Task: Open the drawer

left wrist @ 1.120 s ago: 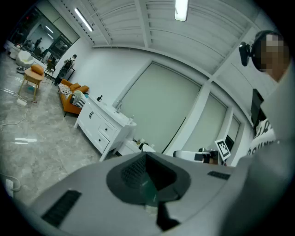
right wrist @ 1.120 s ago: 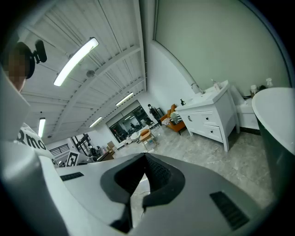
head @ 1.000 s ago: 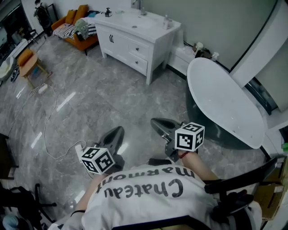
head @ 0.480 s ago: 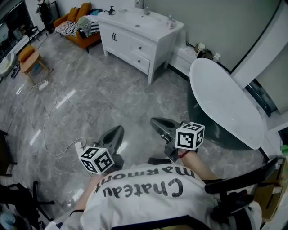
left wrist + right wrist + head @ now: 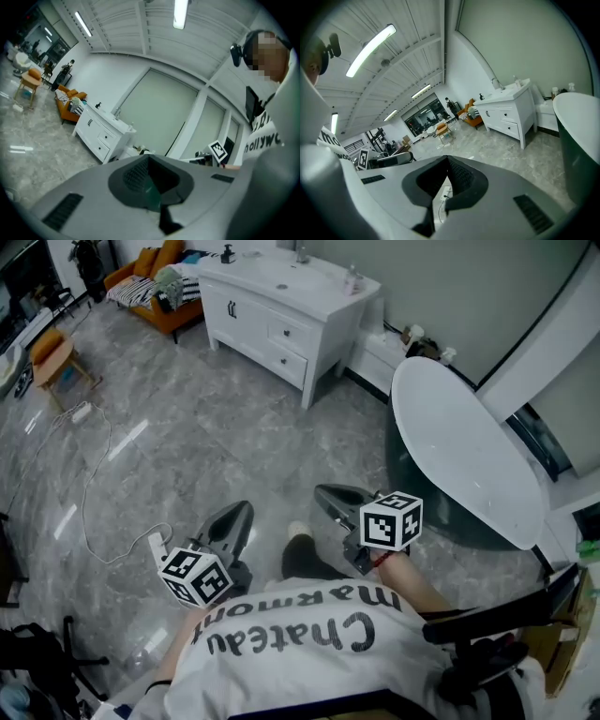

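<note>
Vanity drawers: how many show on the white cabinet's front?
2: the upper drawer and the lower drawer directly beneath it, on the white vanity, beside its doors. Its other sides are hidden.

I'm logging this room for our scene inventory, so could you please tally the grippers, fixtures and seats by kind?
Grippers: 2 (left gripper, right gripper)
Vanity cabinet: 1
Bathtub: 1
Orange seats: 2 (sofa, small chair)
Total: 6
</note>
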`<move>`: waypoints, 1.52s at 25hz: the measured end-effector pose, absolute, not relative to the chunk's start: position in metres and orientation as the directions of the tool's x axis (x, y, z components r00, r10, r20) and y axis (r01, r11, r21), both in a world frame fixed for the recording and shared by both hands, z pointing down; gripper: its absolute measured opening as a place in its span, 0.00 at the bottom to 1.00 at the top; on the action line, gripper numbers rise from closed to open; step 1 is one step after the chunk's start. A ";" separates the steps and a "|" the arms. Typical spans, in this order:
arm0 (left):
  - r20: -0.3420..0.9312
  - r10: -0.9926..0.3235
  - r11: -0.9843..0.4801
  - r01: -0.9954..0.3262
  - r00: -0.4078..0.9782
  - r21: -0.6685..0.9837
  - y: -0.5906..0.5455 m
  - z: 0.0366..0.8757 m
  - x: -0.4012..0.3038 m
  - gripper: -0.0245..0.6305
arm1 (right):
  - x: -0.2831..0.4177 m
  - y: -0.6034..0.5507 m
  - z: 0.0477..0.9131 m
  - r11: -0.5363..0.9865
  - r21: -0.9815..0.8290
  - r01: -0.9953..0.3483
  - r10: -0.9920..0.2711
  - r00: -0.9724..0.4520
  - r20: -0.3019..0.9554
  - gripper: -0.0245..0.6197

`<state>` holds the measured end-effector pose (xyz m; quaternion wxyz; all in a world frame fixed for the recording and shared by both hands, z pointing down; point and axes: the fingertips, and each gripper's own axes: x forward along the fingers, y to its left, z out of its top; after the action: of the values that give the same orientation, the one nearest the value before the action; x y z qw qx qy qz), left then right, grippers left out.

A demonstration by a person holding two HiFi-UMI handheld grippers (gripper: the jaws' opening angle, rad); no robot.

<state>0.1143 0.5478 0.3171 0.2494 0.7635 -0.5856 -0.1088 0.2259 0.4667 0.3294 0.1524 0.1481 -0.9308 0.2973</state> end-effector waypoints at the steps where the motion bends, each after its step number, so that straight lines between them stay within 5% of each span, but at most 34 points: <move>1: 0.156 -0.948 -0.170 -0.856 0.277 0.488 0.544 0.320 0.112 0.05 | 0.224 0.459 0.330 0.776 -0.514 -0.365 -0.183 -0.911 0.370 0.05; 21: 0.145 -0.988 0.027 -0.874 0.050 0.485 0.342 0.296 0.000 0.05 | 0.130 0.215 0.299 0.856 -0.444 -0.266 -0.141 -0.945 0.294 0.05; 38: 0.194 -0.975 0.003 -0.870 0.107 0.493 0.211 0.317 -0.004 0.05 | 0.131 0.092 0.323 0.822 -0.471 -0.320 -0.181 -0.931 0.318 0.05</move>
<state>-0.0042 0.2114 0.3165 0.2558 0.6985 -0.6604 -0.1030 0.1314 0.0918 0.3232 0.1306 0.1324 -0.9454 0.2677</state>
